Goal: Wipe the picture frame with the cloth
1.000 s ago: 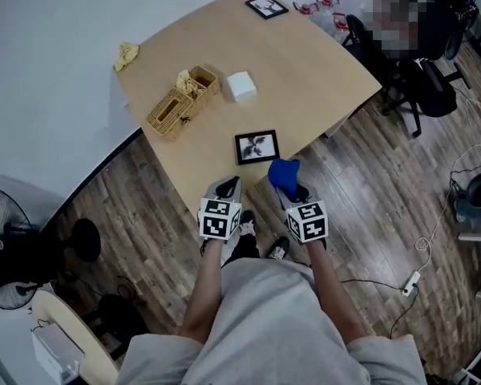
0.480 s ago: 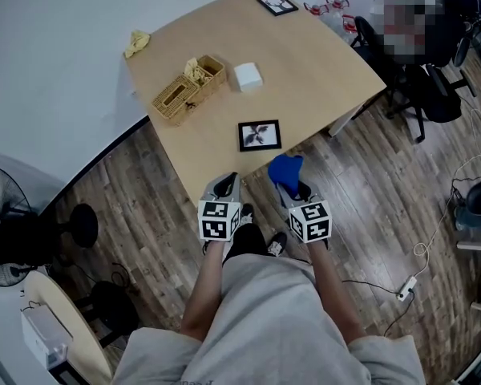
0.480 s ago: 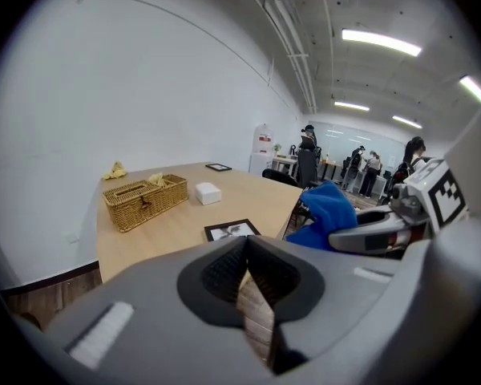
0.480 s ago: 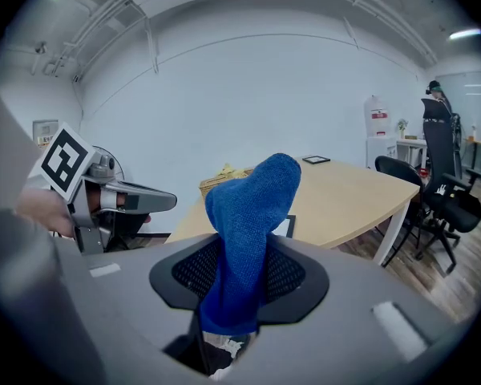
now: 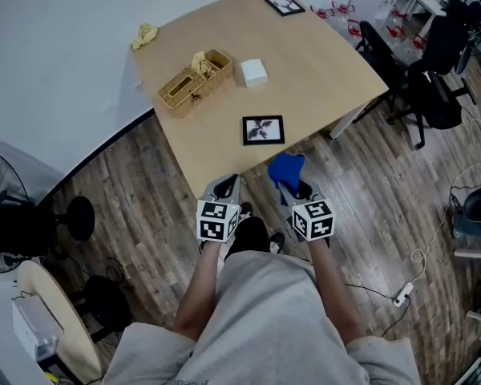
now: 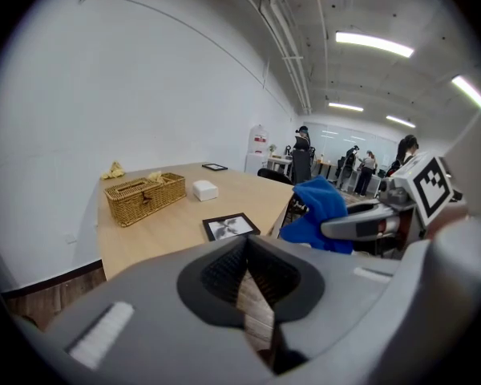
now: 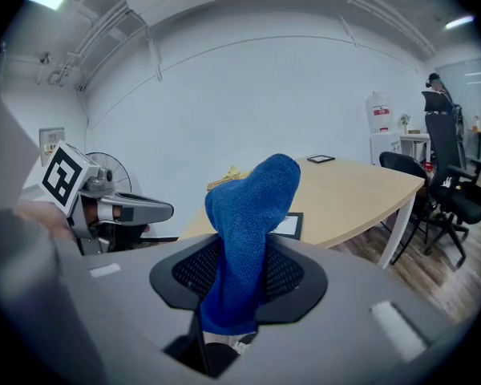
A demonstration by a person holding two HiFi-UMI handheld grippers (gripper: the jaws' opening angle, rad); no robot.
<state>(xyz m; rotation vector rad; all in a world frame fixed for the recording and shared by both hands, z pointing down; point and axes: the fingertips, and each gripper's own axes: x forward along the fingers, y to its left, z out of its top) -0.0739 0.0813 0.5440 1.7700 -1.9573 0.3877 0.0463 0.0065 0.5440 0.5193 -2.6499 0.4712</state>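
A black picture frame (image 5: 263, 129) with a flower print lies flat near the table's front edge; the left gripper view shows this frame (image 6: 231, 226) ahead. My right gripper (image 5: 294, 188) is shut on a blue cloth (image 5: 285, 169), which stands up from the jaws (image 7: 252, 231). It hovers over the floor just off the table's edge, short of the frame. My left gripper (image 5: 227, 188) is beside it, also off the table, shut with nothing in it (image 6: 252, 295). Both are apart from the frame.
On the wooden table (image 5: 321, 62) stand a wicker basket (image 5: 194, 82), a white box (image 5: 252, 72), a yellow rag (image 5: 145, 35) and a second small frame (image 5: 285, 5) at the far edge. Office chairs (image 5: 433, 79) stand to the right, a fan (image 5: 8, 231) to the left.
The view has shifted, and the table and frame sit a little farther from both grippers. The right gripper keeps hold of the blue cloth.
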